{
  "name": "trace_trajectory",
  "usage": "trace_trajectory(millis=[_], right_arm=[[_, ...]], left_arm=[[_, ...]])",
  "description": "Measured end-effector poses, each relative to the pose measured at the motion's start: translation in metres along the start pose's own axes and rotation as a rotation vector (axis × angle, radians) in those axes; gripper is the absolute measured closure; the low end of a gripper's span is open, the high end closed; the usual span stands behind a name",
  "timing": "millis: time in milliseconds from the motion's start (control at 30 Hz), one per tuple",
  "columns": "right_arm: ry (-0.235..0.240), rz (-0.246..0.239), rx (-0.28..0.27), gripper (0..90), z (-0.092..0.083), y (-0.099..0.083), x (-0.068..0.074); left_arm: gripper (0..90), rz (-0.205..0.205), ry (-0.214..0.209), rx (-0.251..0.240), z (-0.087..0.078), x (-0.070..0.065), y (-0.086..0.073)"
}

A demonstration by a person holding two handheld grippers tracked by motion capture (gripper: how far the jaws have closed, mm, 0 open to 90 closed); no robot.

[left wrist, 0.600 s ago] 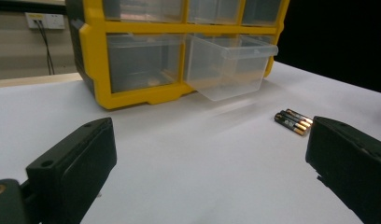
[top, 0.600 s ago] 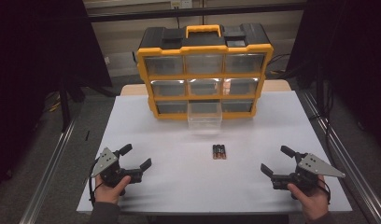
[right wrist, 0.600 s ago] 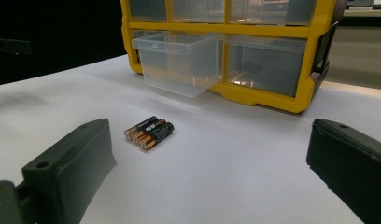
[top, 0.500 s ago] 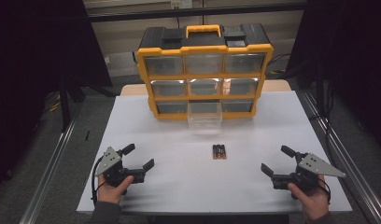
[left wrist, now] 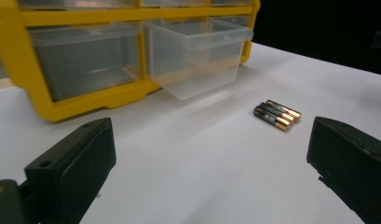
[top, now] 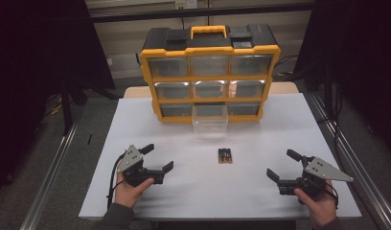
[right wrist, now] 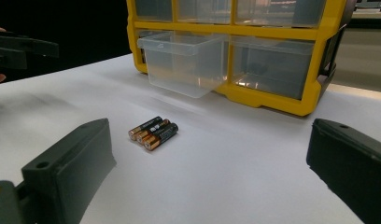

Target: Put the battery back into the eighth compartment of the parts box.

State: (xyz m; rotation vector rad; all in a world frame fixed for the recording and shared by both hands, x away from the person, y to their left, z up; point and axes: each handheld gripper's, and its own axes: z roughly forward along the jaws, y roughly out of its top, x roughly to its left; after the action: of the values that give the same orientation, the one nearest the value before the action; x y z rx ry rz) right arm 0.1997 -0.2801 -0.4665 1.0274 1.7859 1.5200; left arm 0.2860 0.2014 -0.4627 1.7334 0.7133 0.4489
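Since the earlier frame the left gripper [top: 153, 161] had edged slightly right and forward on the desk [top: 260, 191]; the right gripper [top: 285, 167] and the batteries [top: 224, 155] had not moved. Both grippers' jaws stood wide apart, empty. Three batteries lay side by side between them, before the organizer's [top: 210, 72] pulled-out clear drawer [top: 210, 118]. Battery print was too small to read.

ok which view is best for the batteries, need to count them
Right gripper view: the batteries lie close and sharp, three side by side, touching, labels partly visible. Left gripper view shows them farther off, end-on, still countable. High view shows them as a small dark cluster in front of the pulled-out drawer; the count is harder there.
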Motion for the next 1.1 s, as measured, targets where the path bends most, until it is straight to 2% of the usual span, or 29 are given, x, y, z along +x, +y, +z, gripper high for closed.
trace_trajectory(millis=[33,67,133,167,200,300,333,533,567,600,667,767,800,867,900,967,1033,1067,1100], right_arm=[[0.003,0.001,0.000,0.2,0.000,0.000,0.000],[0.003,0.001,0.000,0.2,0.000,0.000,0.000],[0.007,0.001,0.000,0.2,0.000,0.000,0.000],[0.009,-0.005,-0.003,0.2,0.000,0.000,0.000],[0.009,-0.005,-0.003,0.2,0.000,0.000,0.000],[0.013,-0.010,-0.003,0.2,0.001,0.001,0.000],[0.014,-0.004,0.003,0.2,0.001,0.001,0.001],[0.018,-0.010,-0.002,0.1,0.000,0.001,0.001],[0.017,-0.008,-0.002,0.1,0.000,0.001,0.000],[0.013,-0.005,-0.005,0.1,0.000,0.001,0.000],[0.017,-0.008,-0.004,0.1,0.000,0.001,0.000],[0.017,-0.008,-0.009,0.2,0.000,0.002,0.000],[0.017,-0.008,-0.009,0.2,0.000,0.002,0.000],[0.019,-0.011,-0.008,0.1,-0.001,0.002,0.000],[0.019,-0.014,-0.010,0.1,-0.001,0.002,0.000],[0.017,-0.014,-0.012,0.1,-0.001,0.002,0.000],[0.019,-0.011,-0.010,0.2,-0.001,0.002,0.000],[0.023,-0.014,-0.010,0.1,-0.001,0.002,0.000],[0.019,-0.008,-0.015,0.1,-0.001,0.002,0.000]], left_arm=[[1.4,-0.001,-0.025,0.000,0.004,-0.003,0.002],[1.5,-0.001,-0.025,0.000,0.004,-0.003,0.002],[1.4,0.005,-0.060,0.003,0.010,-0.004,0.004],[1.4,0.012,-0.039,0.020,0.016,-0.008,0.006],[1.4,0.012,-0.039,0.020,0.016,-0.008,0.006],[1.4,0.011,-0.063,0.029,0.024,-0.010,0.009],[1.4,0.008,-0.050,0.033,0.027,-0.012,0.010],[1.5,0.011,-0.065,0.040,0.042,-0.020,0.015],[1.5,0.018,-0.119,0.038,0.045,-0.018,0.015],[1.5,0.020,-0.074,0.049,0.047,-0.022,0.017],[1.5,0.010,-0.076,0.050,0.051,-0.024,0.019],[1.5,0.001,-0.100,0.058,0.058,-0.027,0.021],[1.5,0.010,-0.090,0.064,0.060,-0.028,0.022],[1.5,-0.002,-0.104,0.058,0.067,-0.032,0.023],[1.5,0.005,-0.118,0.064,0.068,-0.031,0.023],[1.6,0.003,-0.111,0.074,0.073,-0.034,0.024],[1.6,-0.005,-0.119,0.067,0.077,-0.036,0.025],[1.6,0.003,-0.125,0.073,0.079,-0.036,0.026],[1.6,-0.004,-0.166,0.061,0.081,-0.036,0.026]])
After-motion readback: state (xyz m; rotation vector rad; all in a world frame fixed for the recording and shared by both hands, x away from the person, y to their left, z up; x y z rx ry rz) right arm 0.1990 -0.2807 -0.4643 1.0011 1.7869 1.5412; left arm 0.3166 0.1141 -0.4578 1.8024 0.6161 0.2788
